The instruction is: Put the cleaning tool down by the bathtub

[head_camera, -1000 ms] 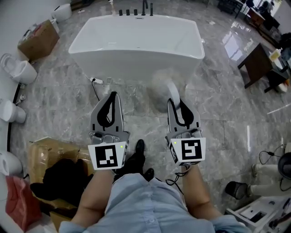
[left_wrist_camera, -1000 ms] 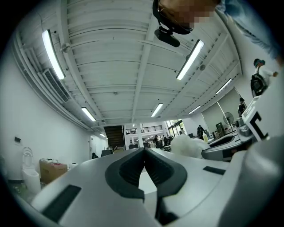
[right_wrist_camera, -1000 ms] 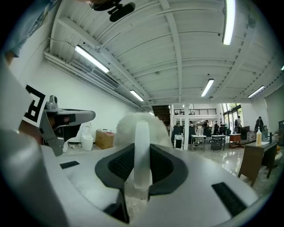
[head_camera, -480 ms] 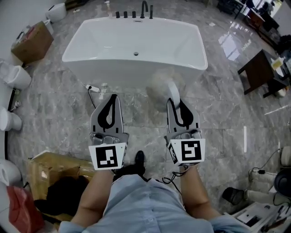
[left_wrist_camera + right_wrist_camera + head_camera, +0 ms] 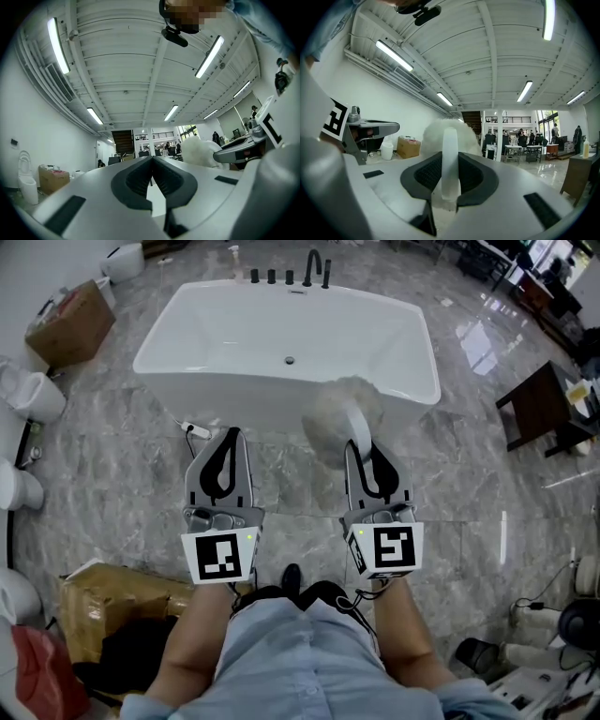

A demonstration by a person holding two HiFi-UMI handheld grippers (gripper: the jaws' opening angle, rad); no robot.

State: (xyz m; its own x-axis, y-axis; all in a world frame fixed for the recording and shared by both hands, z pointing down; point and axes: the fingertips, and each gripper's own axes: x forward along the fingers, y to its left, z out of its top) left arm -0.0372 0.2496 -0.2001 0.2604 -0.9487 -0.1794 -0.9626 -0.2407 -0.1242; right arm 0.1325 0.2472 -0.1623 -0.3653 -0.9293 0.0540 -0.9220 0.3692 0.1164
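Observation:
A white bathtub (image 5: 246, 402) stands on the marble floor ahead of me. The cleaning tool is a fluffy white head (image 5: 334, 413) on a white handle (image 5: 357, 434). My right gripper (image 5: 362, 452) is shut on that handle, holding the head just in front of the tub's near wall, above the floor. In the right gripper view the handle (image 5: 450, 161) stands upright between the pads, with the fluffy head (image 5: 432, 137) behind it. My left gripper (image 5: 231, 435) hangs level beside it, shut and empty; its jaws (image 5: 151, 162) meet with nothing between them.
Black taps (image 5: 314, 266) line the tub's far rim. A power strip with a cable (image 5: 197, 431) lies on the floor by the tub's left corner. Toilets (image 5: 33, 395) and a cardboard box (image 5: 70, 324) stand at left, a dark table (image 5: 539, 404) at right, another box (image 5: 108, 601) near my feet.
The tub has come nearer and lower in the head view as the person stepped forward. Both grippers keep the same pose, the right one still holding the tool.

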